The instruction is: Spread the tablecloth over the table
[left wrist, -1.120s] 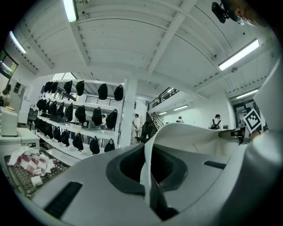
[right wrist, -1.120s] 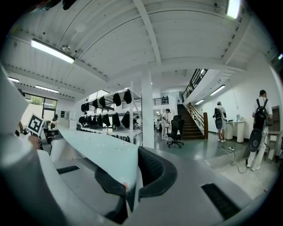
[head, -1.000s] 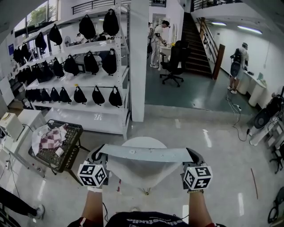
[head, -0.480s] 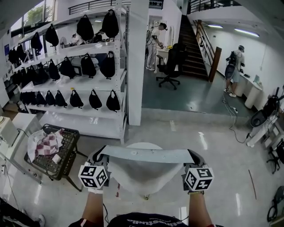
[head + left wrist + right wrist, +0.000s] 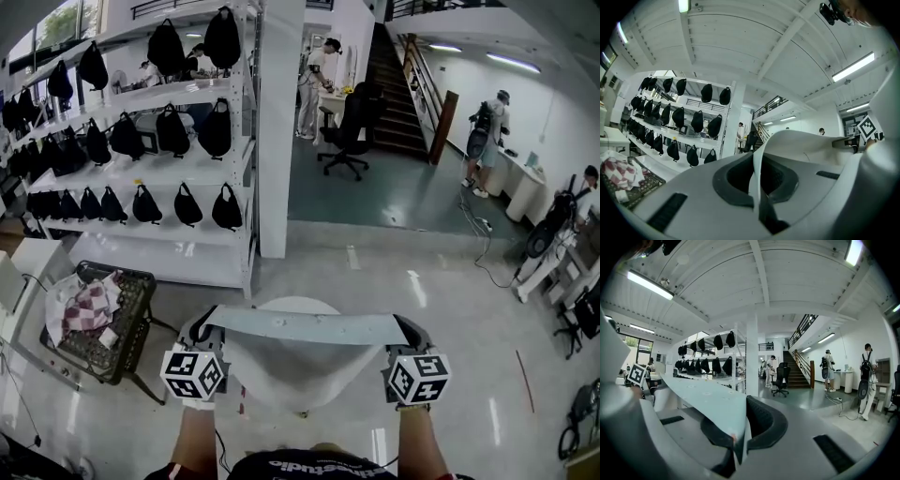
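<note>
Left tool (image 5: 208, 324) and right tool (image 5: 404, 328) shifted; tablecloth (image 5: 309, 329) stretched between.

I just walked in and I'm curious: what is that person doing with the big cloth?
A person holds a hand-held gripper in each hand. The left hand-held gripper and the right hand-held gripper are each shut on one end of the tablecloth's top edge, stretching it between them. The cloth hangs in the air in front of the person, by the small round table. It isn't spread on the table yet.
</note>
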`<state>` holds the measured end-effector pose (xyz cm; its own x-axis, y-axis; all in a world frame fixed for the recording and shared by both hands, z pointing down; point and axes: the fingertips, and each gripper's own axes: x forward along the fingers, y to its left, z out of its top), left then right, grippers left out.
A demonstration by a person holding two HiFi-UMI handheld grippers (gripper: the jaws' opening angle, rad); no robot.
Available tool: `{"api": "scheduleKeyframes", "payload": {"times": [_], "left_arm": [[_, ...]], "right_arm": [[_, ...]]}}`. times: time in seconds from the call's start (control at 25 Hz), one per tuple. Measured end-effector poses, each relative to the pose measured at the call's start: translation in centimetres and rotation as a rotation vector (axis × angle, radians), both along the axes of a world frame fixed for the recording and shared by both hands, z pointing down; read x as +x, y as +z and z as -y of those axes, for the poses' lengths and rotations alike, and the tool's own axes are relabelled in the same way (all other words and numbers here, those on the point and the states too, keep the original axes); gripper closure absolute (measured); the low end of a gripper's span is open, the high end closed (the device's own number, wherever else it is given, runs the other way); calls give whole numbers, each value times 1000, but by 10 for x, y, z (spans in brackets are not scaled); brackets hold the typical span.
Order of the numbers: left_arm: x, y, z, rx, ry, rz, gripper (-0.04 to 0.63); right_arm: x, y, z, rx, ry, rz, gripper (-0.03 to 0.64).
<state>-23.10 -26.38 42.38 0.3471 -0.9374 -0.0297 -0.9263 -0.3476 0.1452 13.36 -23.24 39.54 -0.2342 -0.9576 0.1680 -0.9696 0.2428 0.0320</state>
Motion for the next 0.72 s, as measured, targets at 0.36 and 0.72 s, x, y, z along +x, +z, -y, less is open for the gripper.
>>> {"api": "scheduleKeyframes", "payload": {"times": [0.36,0.72], "left_arm": [[9,-2,22,-2,-19,0,577],[17,-6,64,-24,-64,-34,577]], "right_arm": [[10,2,28,-3,-20,20,589],[18,1,86,9,-82,51,589]]}}
